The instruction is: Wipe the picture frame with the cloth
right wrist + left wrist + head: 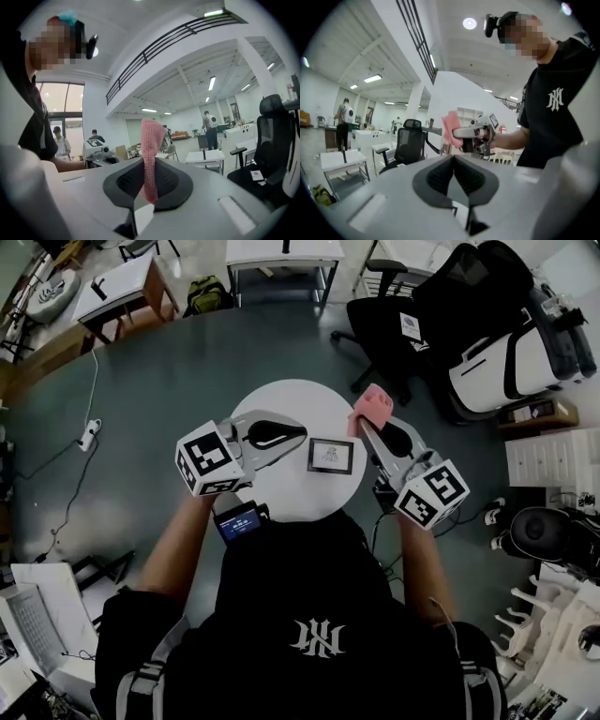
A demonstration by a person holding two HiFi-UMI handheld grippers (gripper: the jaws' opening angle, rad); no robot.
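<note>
A dark grey-green floor (169, 381) spreads under a round white surface (281, 404), with desks and a black office chair (394, 324) ringed around it in the head view. A person in a black shirt (309, 615) stands at the near edge of the surface, one gripper in each hand, both reaching over the white top.

The left gripper (295, 435) lies over the left half of the surface and points right. Its own view shows its jaws pressed together with nothing between them (454, 171). Beyond them, the left gripper view looks across at the right gripper (476, 133) held up in the person's hand.

The right gripper (367, 430) comes in from the right edge of the surface. Its jaws are pinching the pink cloth (151, 140), which stands up in a narrow fold from between them.

The picture frame (330, 456), dark-edged around a pale print, lies flat on the surface right of centre, between the two grippers. The left jaws point at its left side from just beside it.

The cloth (373, 407) shows at the far right rim of the surface, just beyond the frame's far right corner. Whether it touches the frame cannot be told.
</note>
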